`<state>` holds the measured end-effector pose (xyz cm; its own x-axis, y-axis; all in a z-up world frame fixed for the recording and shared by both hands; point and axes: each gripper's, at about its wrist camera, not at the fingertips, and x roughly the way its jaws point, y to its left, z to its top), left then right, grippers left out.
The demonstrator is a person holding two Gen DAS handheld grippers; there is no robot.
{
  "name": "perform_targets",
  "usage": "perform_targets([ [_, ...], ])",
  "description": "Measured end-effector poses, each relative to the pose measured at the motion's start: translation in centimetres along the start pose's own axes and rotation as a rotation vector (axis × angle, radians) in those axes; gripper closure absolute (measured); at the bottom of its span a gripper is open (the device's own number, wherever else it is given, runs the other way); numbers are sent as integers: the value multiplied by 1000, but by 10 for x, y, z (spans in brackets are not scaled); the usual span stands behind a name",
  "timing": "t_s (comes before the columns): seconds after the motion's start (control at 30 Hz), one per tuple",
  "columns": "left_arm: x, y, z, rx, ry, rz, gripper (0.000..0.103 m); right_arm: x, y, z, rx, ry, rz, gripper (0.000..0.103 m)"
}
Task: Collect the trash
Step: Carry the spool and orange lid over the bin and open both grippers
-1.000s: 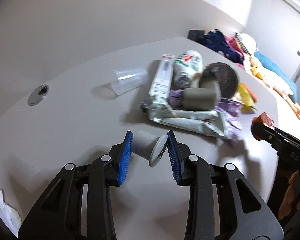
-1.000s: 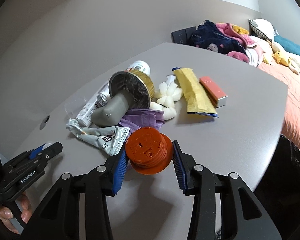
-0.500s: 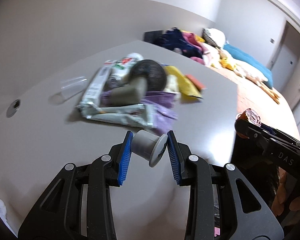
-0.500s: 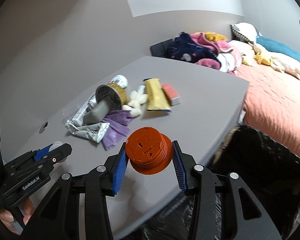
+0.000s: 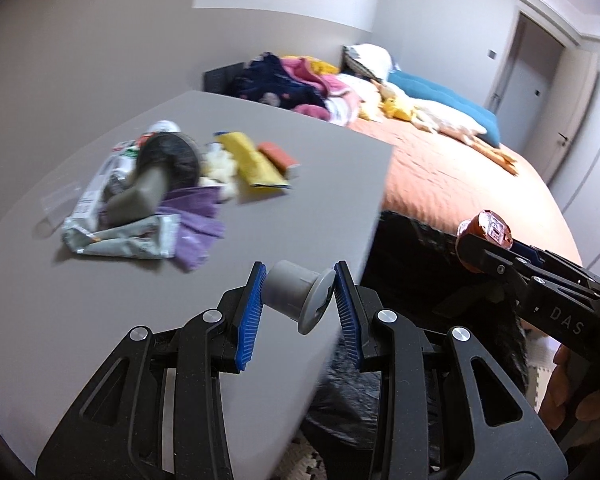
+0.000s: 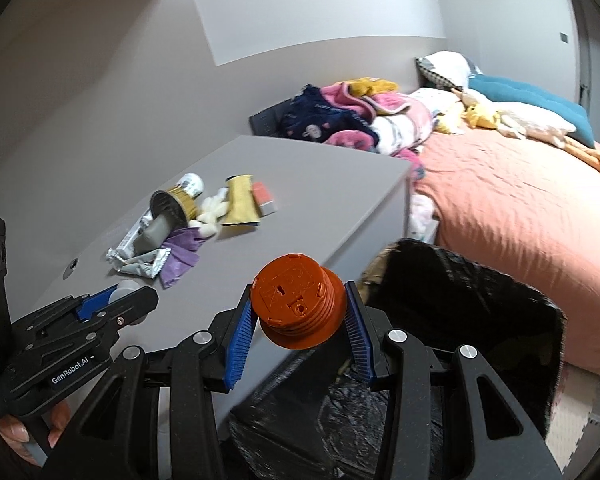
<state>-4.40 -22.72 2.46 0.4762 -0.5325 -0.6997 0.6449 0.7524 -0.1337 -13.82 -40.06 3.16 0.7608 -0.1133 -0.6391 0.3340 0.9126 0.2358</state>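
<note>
My left gripper [image 5: 300, 292] is shut on a small grey flanged cap [image 5: 296, 296], held above the right edge of the grey table [image 5: 100, 320]. An orange ribbed lid [image 6: 298, 308] sits between the blue pads of my right gripper [image 6: 298, 316], which is shut on it just above the rim of a black-lined trash bin [image 6: 460, 320]. The right gripper with the orange lid [image 5: 486, 232] also shows at the right of the left wrist view. The left gripper [image 6: 116, 300] appears at lower left in the right wrist view. A pile of trash [image 5: 152, 204] lies farther back on the table.
The pile holds a round tin [image 6: 172, 206], a grey roll, a purple wrapper [image 5: 196, 224], a silver packet [image 5: 120, 240], white wads, a yellow pouch [image 5: 256, 162] and an orange box [image 5: 278, 154]. A bed with an orange cover [image 6: 520, 216] and heaped clothes [image 6: 352, 116] lies beyond the bin.
Both grippers have swung right and away from the trash pile, each keeping its item. The table edge, the black bin and the bed have come into view beneath them.
</note>
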Motion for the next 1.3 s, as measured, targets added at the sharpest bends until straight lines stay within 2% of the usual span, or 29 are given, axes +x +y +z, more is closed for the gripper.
perform_targets([
  [0.27, 11, -51, 0, 82, 30, -84, 68, -28, -40, -9, 55, -28, -64, 58],
  [0.6, 29, -95, -1, 144, 75, -161, 68, -49, -79, -15, 105, -33, -132, 58],
  [0.63, 31, -97, -1, 149, 83, -167, 64, -51, -83, -16, 112, -33, -139, 58],
  [0.67, 34, -101, -2, 159, 96, -175, 51, -52, -86, -16, 115, -33, -147, 56],
  [0.7, 38, -104, -2, 170, 111, -172, 4, -54, -90, -16, 123, -37, -160, 42],
  [0.77, 38, -109, -4, 184, 80, -159, 6, -60, -98, -15, 144, -68, -200, 26],
  [0.83, 42, -112, -4, 201, 90, -156, 6, -64, -103, -13, 150, -84, -221, 26],
  [0.97, 44, -106, -3, 175, 100, -155, 6, -66, -109, -11, 165, -95, -239, 26],
  [1.3, 38, -89, -2, 138, 89, -131, 6, -55, -103, -12, 161, -81, -223, 24],
])
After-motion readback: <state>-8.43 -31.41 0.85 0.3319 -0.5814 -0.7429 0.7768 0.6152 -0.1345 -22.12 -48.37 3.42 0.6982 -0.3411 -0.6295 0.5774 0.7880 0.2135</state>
